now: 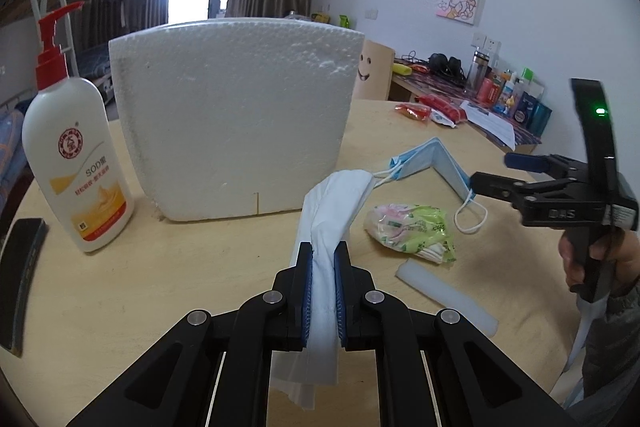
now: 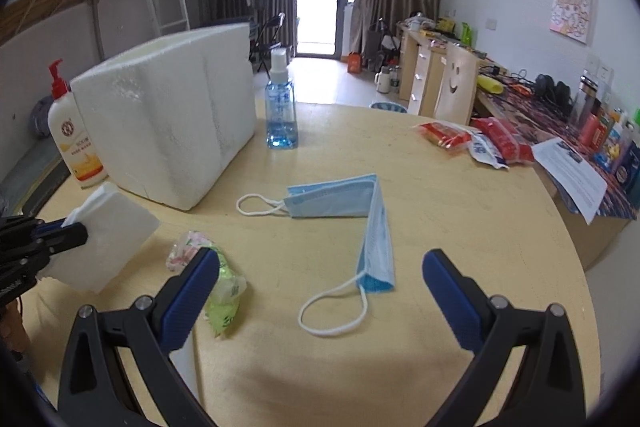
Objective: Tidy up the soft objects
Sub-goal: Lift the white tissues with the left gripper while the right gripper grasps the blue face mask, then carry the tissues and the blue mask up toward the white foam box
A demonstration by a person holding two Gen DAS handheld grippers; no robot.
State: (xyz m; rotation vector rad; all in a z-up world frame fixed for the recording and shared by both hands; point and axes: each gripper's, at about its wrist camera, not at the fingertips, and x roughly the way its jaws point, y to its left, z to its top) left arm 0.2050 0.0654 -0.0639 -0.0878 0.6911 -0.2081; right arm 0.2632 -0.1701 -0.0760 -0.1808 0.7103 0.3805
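The left gripper is pinching the white tissue stack just in front of the foam box, the right gripper is gaping over the blue mask, and that limp stack is risking slipping free.

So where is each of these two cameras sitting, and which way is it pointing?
Left wrist: rides the left tongs, looking along them over the table at the foam box; they are shut on a white mask; the right tongs show at right.
Right wrist: rides the open right tongs, looking down at the blue mask; the left tongs show at left.
Shared: foam box, both masks, lotion bottle, tissue pack.
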